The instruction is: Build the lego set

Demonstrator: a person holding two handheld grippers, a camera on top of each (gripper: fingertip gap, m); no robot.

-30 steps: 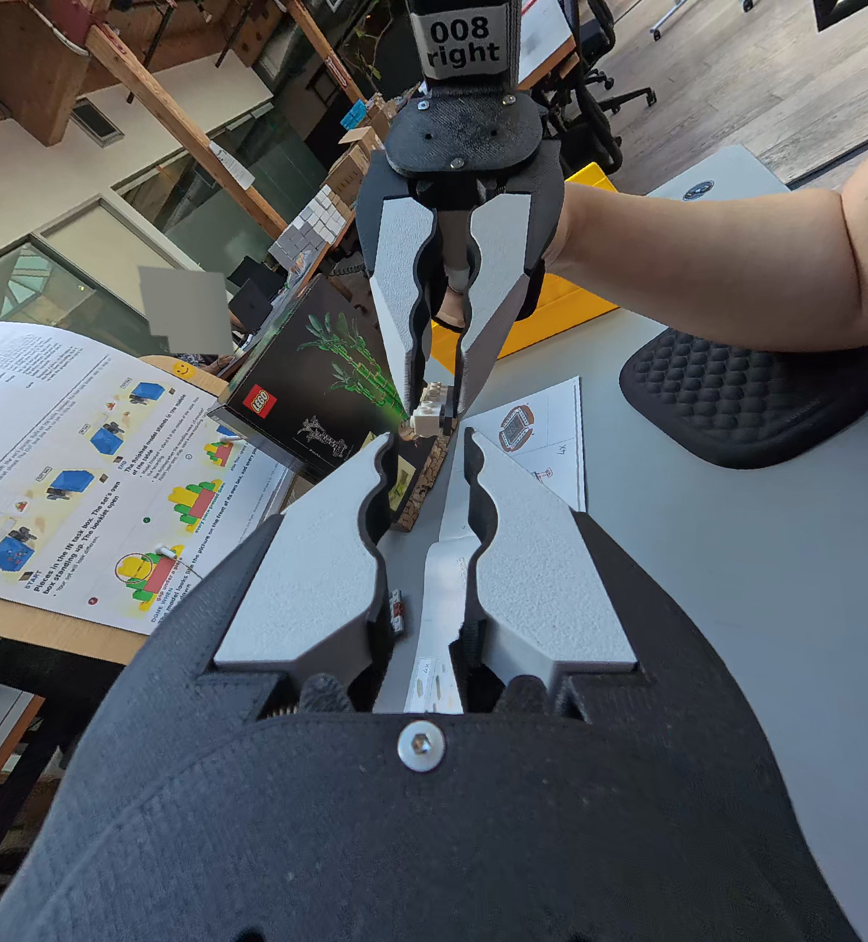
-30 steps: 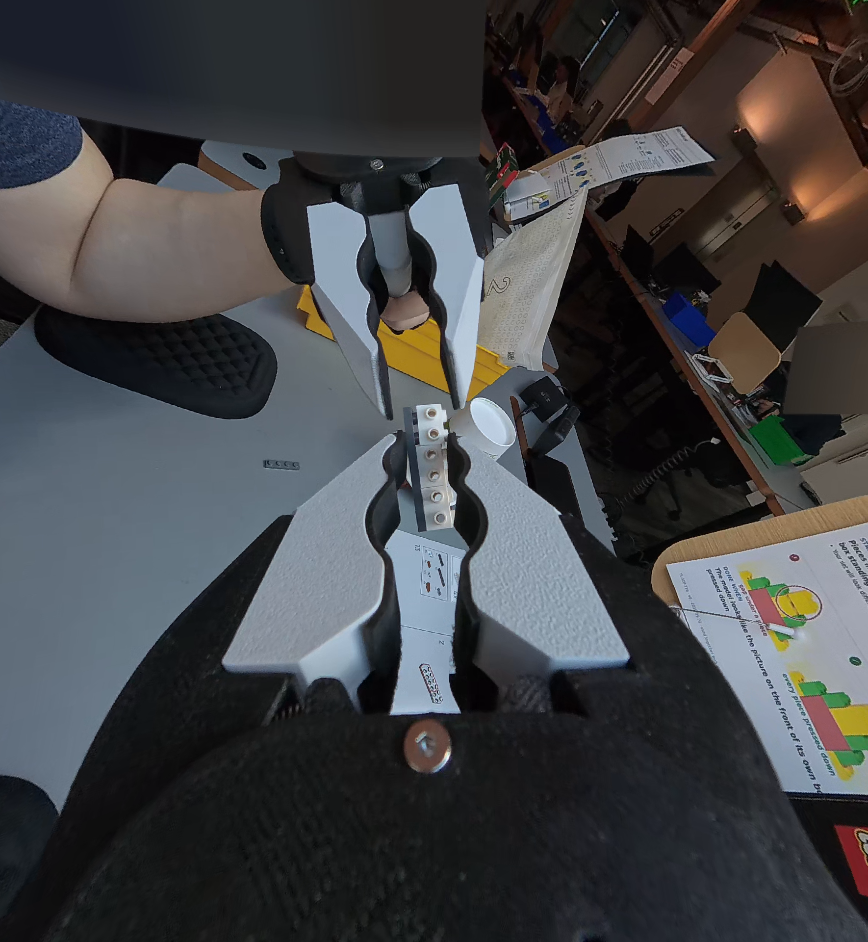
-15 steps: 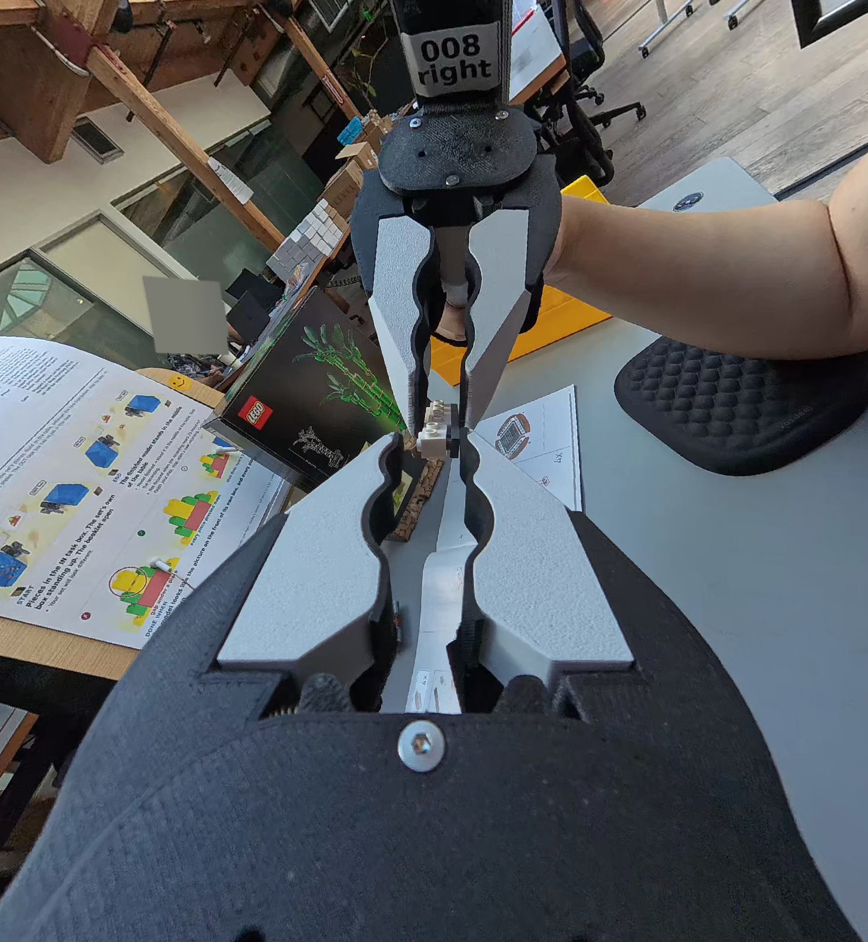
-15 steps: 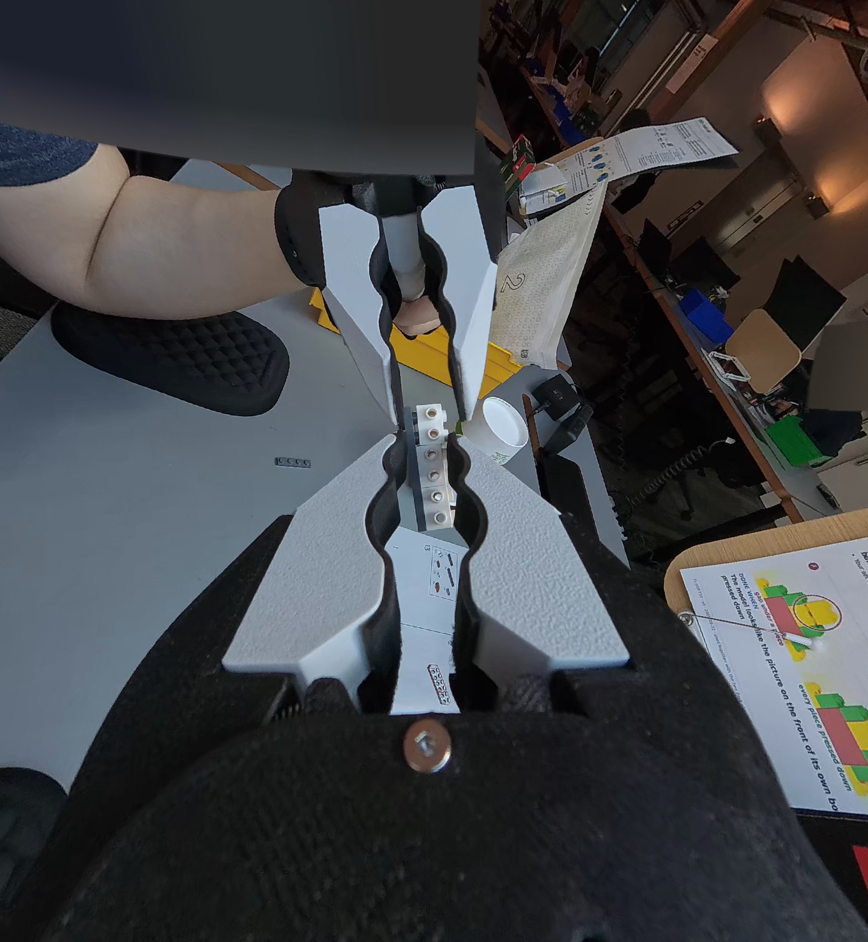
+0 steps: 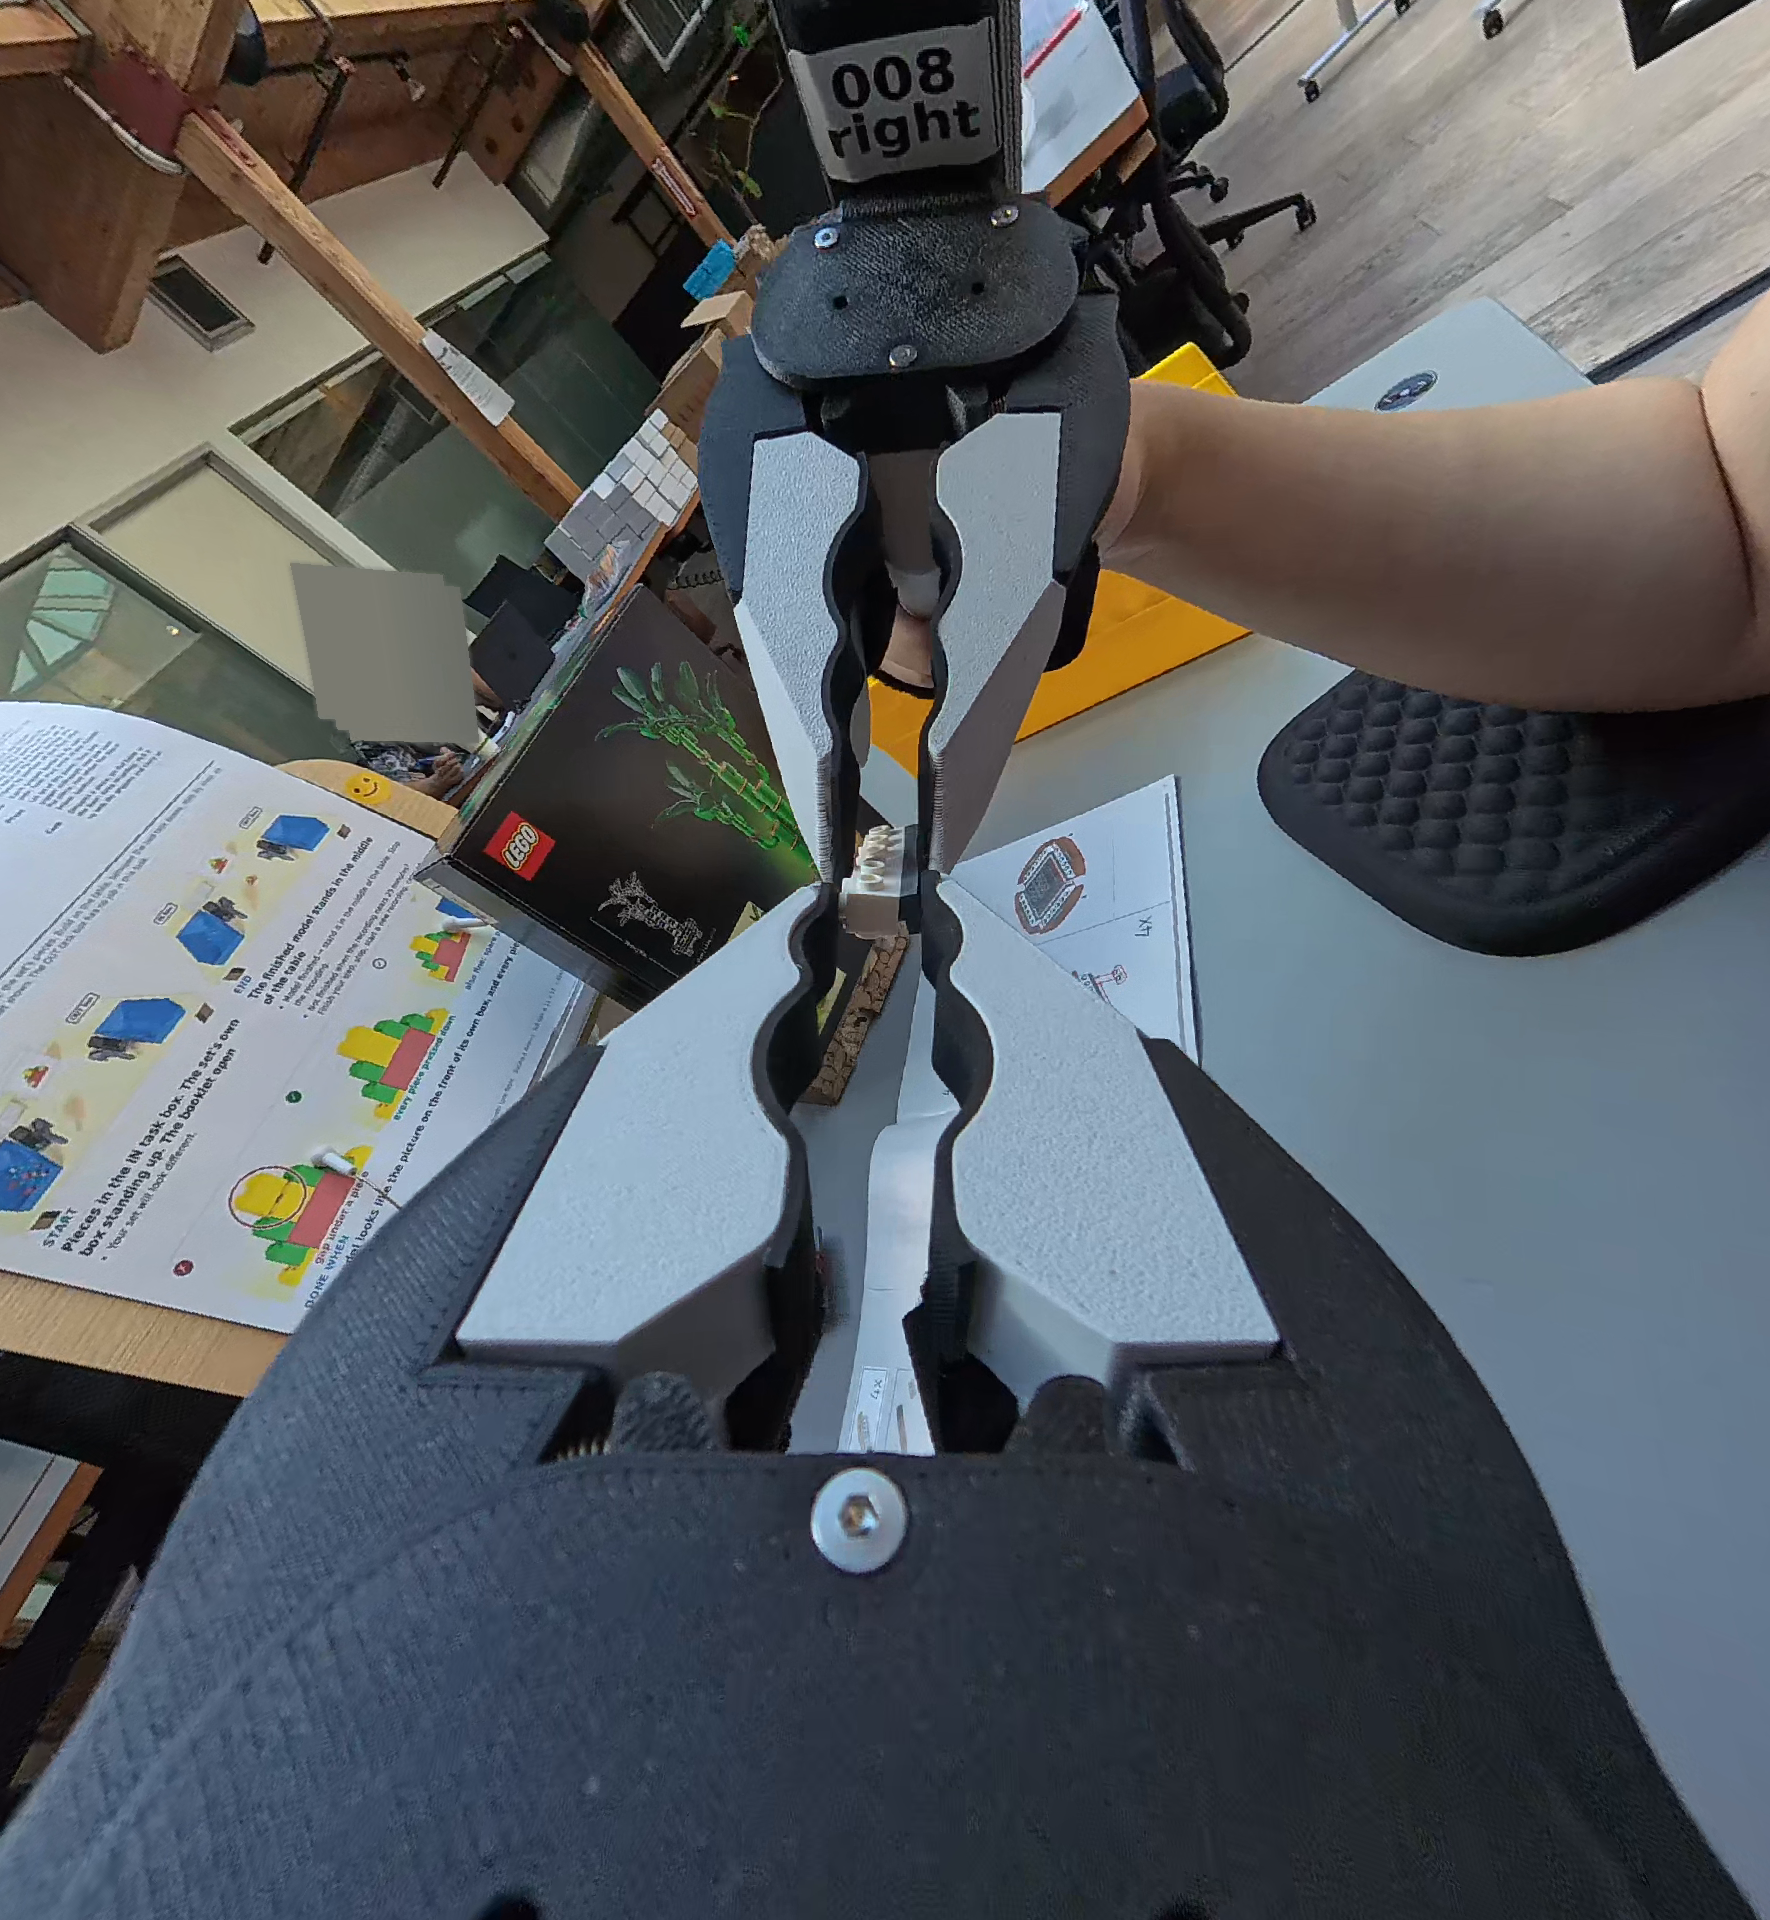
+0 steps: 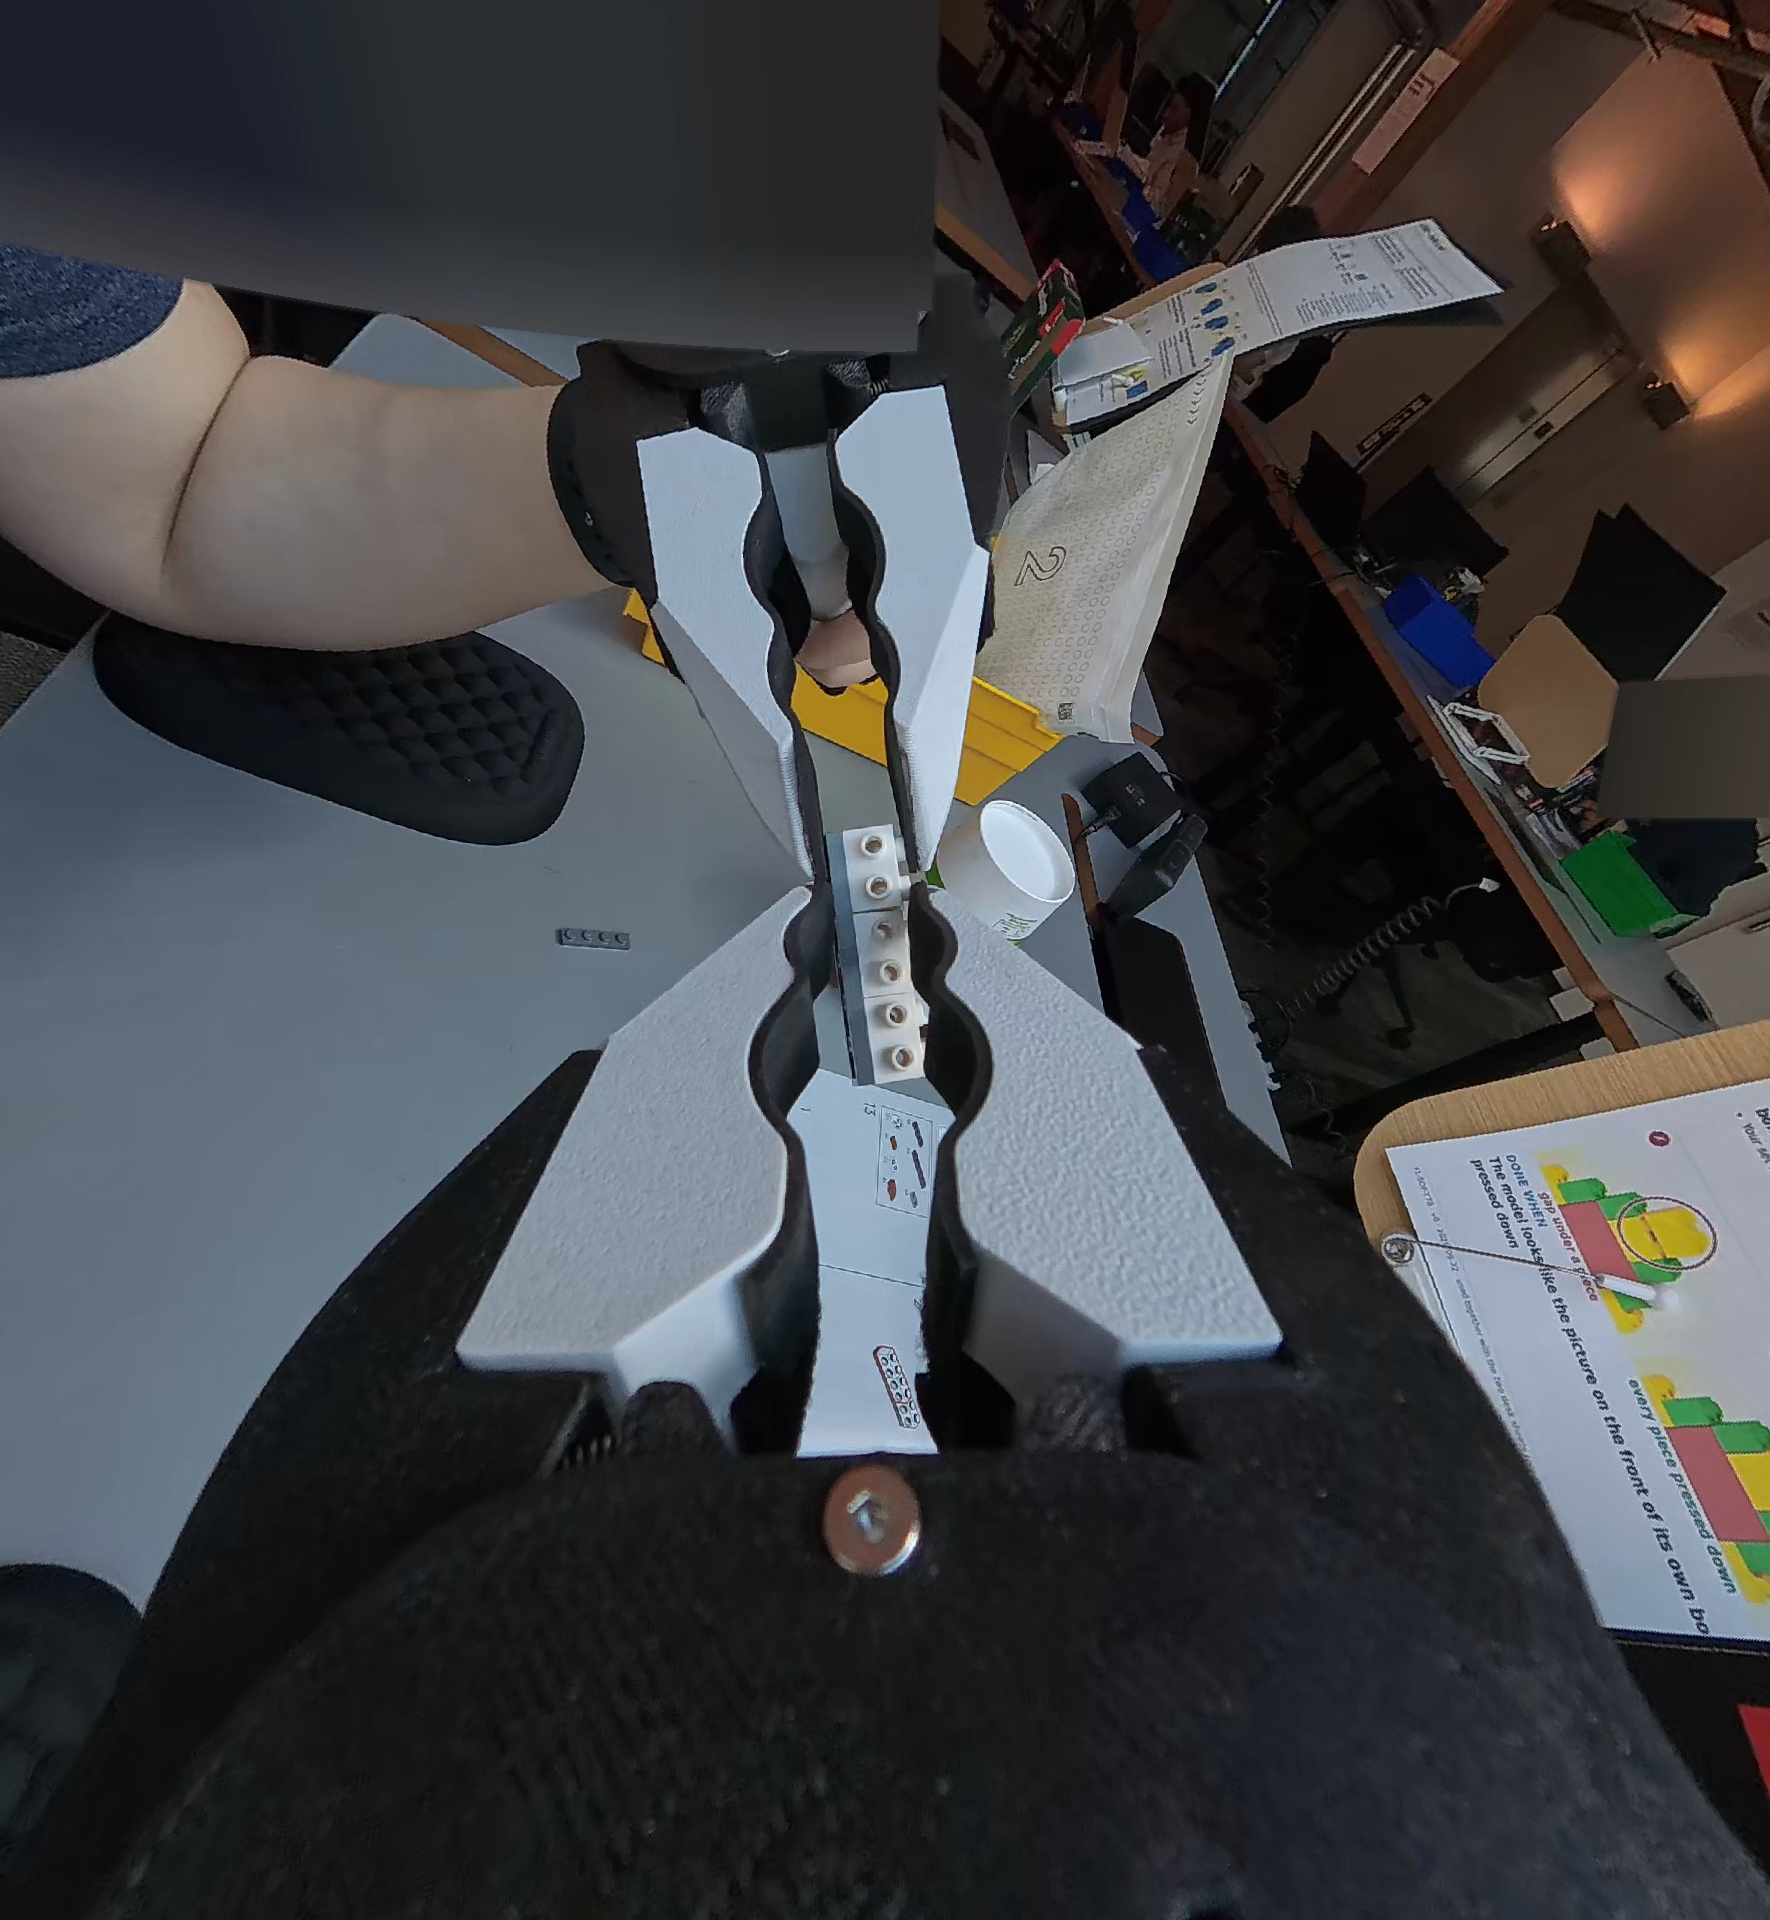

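Lego sub-assembly (image 6: 879, 961) of white bricks on a grey plate, barely begun, is pinched mid-air by right gripper (image 6: 873, 914) and left gripper (image 5: 865, 894), jaws nearly closed.

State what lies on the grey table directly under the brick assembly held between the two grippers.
Under the brick assembly an open instruction booklet lies on the grey table. The jaws cover most of its pages.
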